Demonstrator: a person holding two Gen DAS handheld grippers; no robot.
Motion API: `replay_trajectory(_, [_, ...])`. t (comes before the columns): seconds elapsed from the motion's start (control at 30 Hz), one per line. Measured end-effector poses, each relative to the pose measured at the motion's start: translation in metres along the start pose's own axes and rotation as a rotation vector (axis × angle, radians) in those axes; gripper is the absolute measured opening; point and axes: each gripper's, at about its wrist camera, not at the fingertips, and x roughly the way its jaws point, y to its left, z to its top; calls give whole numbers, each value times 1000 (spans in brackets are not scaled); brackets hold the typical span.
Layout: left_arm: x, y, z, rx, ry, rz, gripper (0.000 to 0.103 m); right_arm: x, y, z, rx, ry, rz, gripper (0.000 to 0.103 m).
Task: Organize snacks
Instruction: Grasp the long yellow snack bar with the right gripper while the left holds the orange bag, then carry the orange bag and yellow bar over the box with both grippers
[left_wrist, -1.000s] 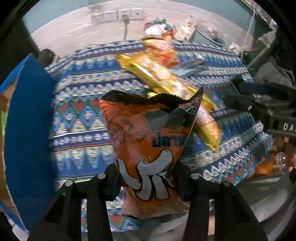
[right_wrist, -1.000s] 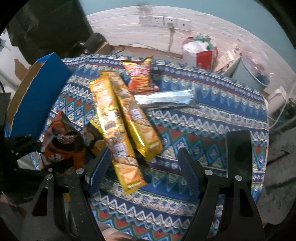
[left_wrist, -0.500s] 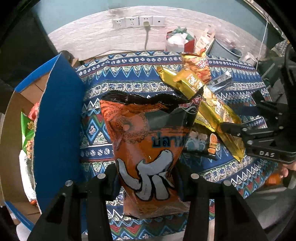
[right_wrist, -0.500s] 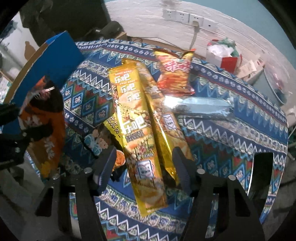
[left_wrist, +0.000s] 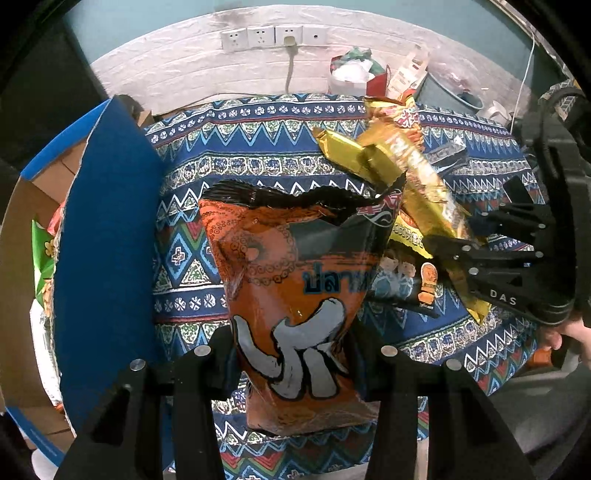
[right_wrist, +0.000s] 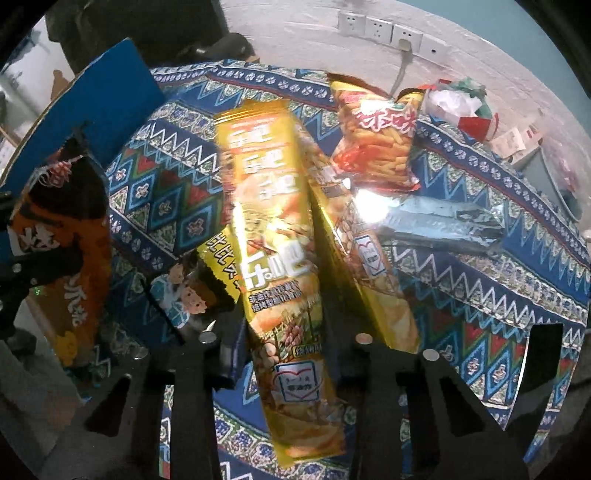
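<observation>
My left gripper (left_wrist: 295, 354) is shut on an orange snack bag (left_wrist: 295, 277), which hangs upright above the patterned tablecloth (left_wrist: 229, 155). In the right wrist view that bag (right_wrist: 62, 258) shows at the left edge. My right gripper (right_wrist: 288, 332) straddles a long gold snack pack (right_wrist: 273, 229) lying on the cloth. Its jaws are closing and the pads press the pack's sides. The left wrist view shows the right gripper (left_wrist: 476, 236) on that gold pack (left_wrist: 424, 184).
An open blue cardboard box (left_wrist: 103, 258) with snack bags inside stands at the table's left. On the cloth lie a second gold pack (right_wrist: 369, 280), a red fries bag (right_wrist: 373, 147), a silver pack (right_wrist: 443, 221) and a dark cartoon pack (right_wrist: 181, 295).
My right gripper has come down over the gold pack and its jaws have narrowed onto it. The left gripper has shifted toward the blue box with the orange bag still held.
</observation>
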Motion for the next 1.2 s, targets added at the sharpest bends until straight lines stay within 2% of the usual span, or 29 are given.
replay_trajectory(0.3, [-19, -9, 4, 57, -61, 36, 48, -25, 2, -2, 27, -5, -19, 29])
replay_trajectory(0.87, [-79, -11, 7, 151, -226, 120, 48, -99, 21, 10, 41, -131, -23, 29])
replay_trajectory(1.2, [-110, 0, 10, 144, -304, 128, 48, -121, 30, 26, 48, -185, -18, 29])
